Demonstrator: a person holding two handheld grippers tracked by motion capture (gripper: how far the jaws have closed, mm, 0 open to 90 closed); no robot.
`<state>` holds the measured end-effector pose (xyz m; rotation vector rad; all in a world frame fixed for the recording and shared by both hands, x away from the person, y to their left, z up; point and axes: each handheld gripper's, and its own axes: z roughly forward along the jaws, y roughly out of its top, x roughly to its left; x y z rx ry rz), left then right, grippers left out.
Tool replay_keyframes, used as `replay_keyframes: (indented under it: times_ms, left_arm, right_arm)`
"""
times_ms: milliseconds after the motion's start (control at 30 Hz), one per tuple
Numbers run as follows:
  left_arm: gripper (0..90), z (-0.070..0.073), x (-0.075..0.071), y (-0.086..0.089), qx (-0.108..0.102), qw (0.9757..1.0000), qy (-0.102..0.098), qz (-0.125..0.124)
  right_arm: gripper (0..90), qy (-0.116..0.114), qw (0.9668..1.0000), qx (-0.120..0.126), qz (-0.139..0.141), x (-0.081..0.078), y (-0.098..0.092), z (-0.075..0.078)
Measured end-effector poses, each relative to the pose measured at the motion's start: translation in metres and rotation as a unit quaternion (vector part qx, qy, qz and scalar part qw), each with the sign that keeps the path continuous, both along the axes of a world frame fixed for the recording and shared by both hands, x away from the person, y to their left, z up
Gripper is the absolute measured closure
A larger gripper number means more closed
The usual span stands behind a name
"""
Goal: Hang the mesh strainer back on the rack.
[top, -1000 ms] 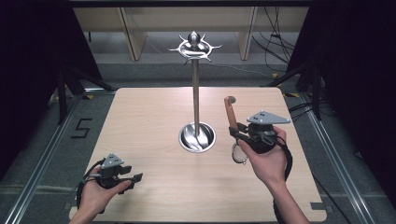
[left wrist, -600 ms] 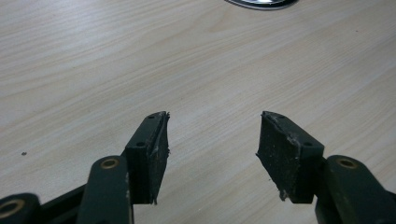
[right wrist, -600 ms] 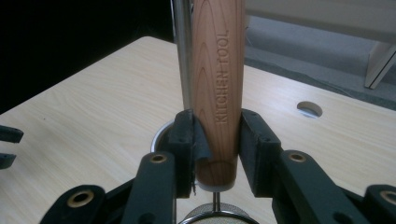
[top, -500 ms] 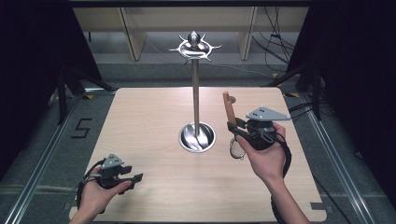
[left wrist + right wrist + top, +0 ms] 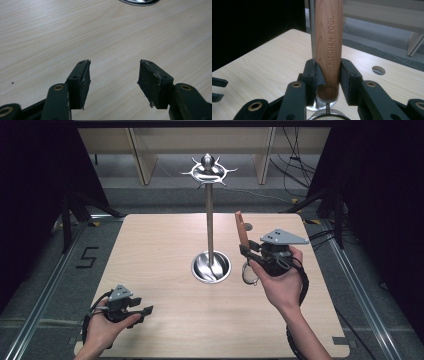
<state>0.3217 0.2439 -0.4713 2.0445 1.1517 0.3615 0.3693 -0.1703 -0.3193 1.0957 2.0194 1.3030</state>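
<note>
My right gripper (image 5: 246,252) is shut on the lower end of a wooden handle (image 5: 241,230) stamped KITCHEN TOOL (image 5: 328,37), held nearly upright above the table's right half. The tool's metal ring end (image 5: 248,274) hangs below the jaws. Just left of it rises a steel hanging stand: a pole (image 5: 209,220) on a round dish base (image 5: 211,266), with a crown of hooks (image 5: 208,170) on top. In the right gripper view the pole (image 5: 312,30) stands right behind the handle. My left gripper (image 5: 145,312) rests low at the table's front left, open, with bare wood between its pads (image 5: 82,75).
The light wooden table (image 5: 150,250) has a small round hole (image 5: 247,226) near the handle, seen also as a hole (image 5: 378,70) in the right gripper view. Dark curtains flank both sides, and wooden shelving stands beyond the far edge. Cables lie on the floor at the back right.
The right hand has lifted the tool a little and shifted it slightly left toward the stand, with the handle more upright. The left hand has stayed put.
</note>
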Motion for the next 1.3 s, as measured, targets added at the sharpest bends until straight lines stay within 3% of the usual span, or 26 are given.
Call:
replay_keyframes:
  times_ms: [67, 100, 267, 333, 567, 667, 867, 933, 1000, 1300]
  left_arm:
    - [41.5, 0.001, 0.000, 0.001, 0.005, 1.0000, 0.005, -0.006]
    - [41.5, 0.002, 0.000, 0.003, 0.019, 0.9997, 0.008, -0.016]
    - [41.5, 0.002, 0.000, 0.003, 0.018, 0.9997, 0.009, -0.013]
    - [41.5, 0.000, 0.000, 0.000, 0.000, 1.0000, 0.004, -0.001]
    - [41.5, 0.000, 0.000, 0.000, 0.002, 1.0000, 0.000, 0.002]
    - [41.4, 0.000, 0.000, 0.000, 0.001, 1.0000, 0.000, 0.002]
    - [41.5, 0.000, 0.000, 0.000, 0.001, 1.0000, 0.000, -0.002]
    - [41.4, 0.000, 0.000, 0.000, 0.000, 1.0000, 0.002, -0.001]
    - [41.4, 0.001, 0.001, 0.002, 0.013, 0.9998, 0.003, -0.011]
    - [41.3, 0.003, 0.001, 0.002, 0.017, 0.9998, -0.003, -0.012]
  right_arm:
    - [69.1, 0.004, 1.0000, 0.002, 0.002, 0.000, 0.000, 0.001]
    - [69.1, 0.008, 0.9999, 0.008, 0.000, -0.001, 0.000, 0.001]
    - [69.1, -0.004, 1.0000, 0.006, 0.000, 0.000, 0.001, 0.003]
    - [69.1, 0.000, 1.0000, 0.008, 0.002, 0.000, 0.001, 0.005]
    - [69.1, -0.012, 0.9999, 0.008, 0.009, 0.003, 0.002, 0.008]
    - [69.1, -0.003, 0.9999, 0.015, 0.000, 0.001, 0.003, 0.010]
    - [69.1, -0.017, 0.9998, 0.009, 0.006, 0.004, 0.002, 0.011]
    - [69.1, -0.009, 0.9999, 0.014, 0.001, 0.003, 0.003, 0.012]
    - [69.1, -0.009, 0.9999, 0.012, -0.001, 0.003, 0.002, 0.012]
    - [69.1, -0.022, 0.9997, 0.009, 0.008, 0.006, 0.003, 0.014]
